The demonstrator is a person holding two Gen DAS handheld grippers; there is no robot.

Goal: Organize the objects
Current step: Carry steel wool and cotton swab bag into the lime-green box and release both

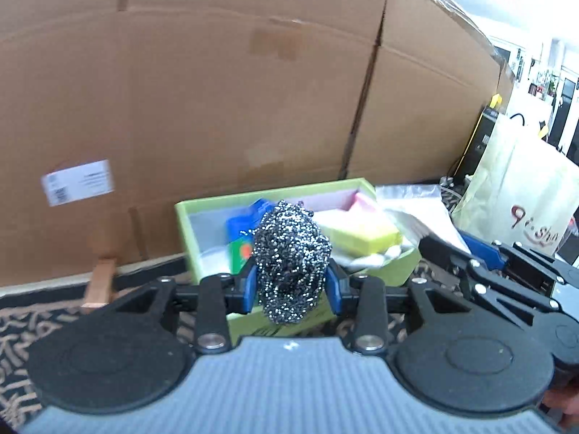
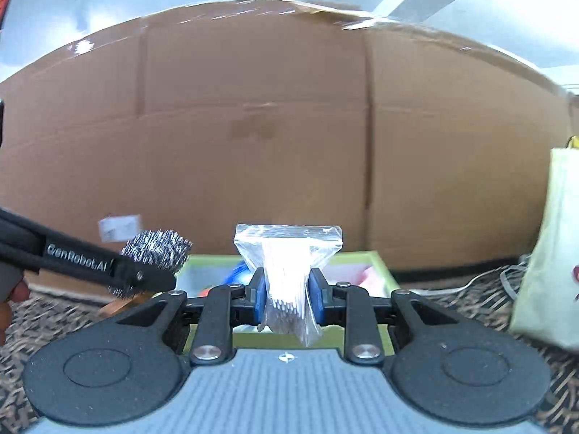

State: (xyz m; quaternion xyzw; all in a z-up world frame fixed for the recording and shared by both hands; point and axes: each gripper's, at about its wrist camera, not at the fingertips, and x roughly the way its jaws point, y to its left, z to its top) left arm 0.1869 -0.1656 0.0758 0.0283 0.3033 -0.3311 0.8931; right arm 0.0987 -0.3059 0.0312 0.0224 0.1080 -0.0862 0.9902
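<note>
My left gripper (image 1: 292, 285) is shut on a steel wool scrubber (image 1: 291, 260) and holds it above the near edge of a green box (image 1: 188, 217). The box holds a blue packet (image 1: 240, 231), a yellow sponge (image 1: 362, 235) and a pink sponge (image 1: 363, 200). My right gripper (image 2: 286, 298) is shut on a clear zip bag (image 2: 287, 260) of thin white sticks, held above the same green box (image 2: 380, 264). The left gripper with the scrubber (image 2: 155, 247) shows at the left of the right wrist view. The right gripper (image 1: 445, 253) and its clear bag (image 1: 416, 213) show at the right of the left wrist view.
A large cardboard box (image 1: 217, 108) stands as a wall right behind the green box. A pale tote bag (image 1: 521, 199) stands at the right; it also shows in the right wrist view (image 2: 550, 253). A wooden block (image 1: 99, 282) lies at the left. A patterned cloth (image 1: 21, 325) covers the table.
</note>
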